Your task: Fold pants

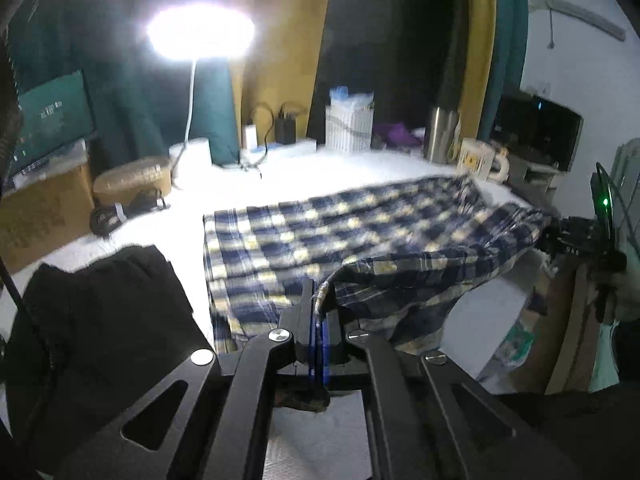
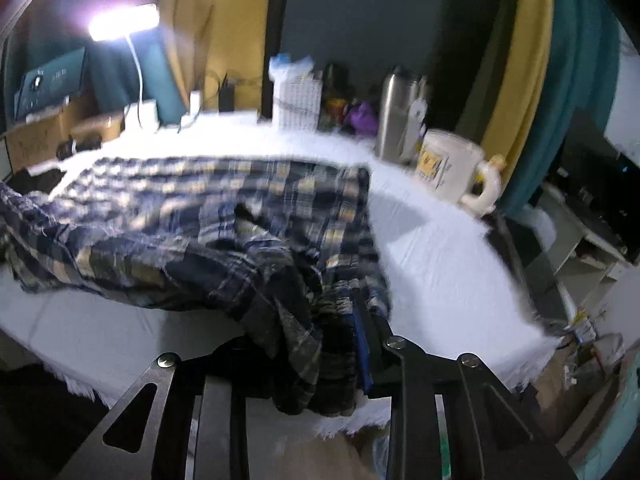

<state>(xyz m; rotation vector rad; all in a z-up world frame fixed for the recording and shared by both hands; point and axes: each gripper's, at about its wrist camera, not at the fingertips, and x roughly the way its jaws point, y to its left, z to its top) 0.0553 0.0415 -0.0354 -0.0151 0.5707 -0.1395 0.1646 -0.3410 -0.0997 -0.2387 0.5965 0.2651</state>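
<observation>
On the white-covered table, the blue, white and yellow plaid pants lie spread across the middle, most of the cloth flat on the surface while the near edge is lifted clear of it and hangs in a sagging fold between the two grippers. The left gripper has its fingers pressed together on a frayed hem corner of the pants, only a thin strip of fabric between the blue pads. The right gripper is closed over a thick bunch of the gathered end of the pants, which drapes down over its frame and hides one finger; in the left wrist view this gripper shows at the far right edge, gripping the other end of the raised fold beyond the table's edge. A black garment lies heaped just left of the pants, near the left gripper. Along the back of the table stand a cream mug with a yellow design, near the pants' far corner, a steel flask beside it, a white basket, a purple object, and a lit desk lamp on a curved white neck. Cardboard boxes sit at the far left, and yellow and teal curtains hang behind.
</observation>
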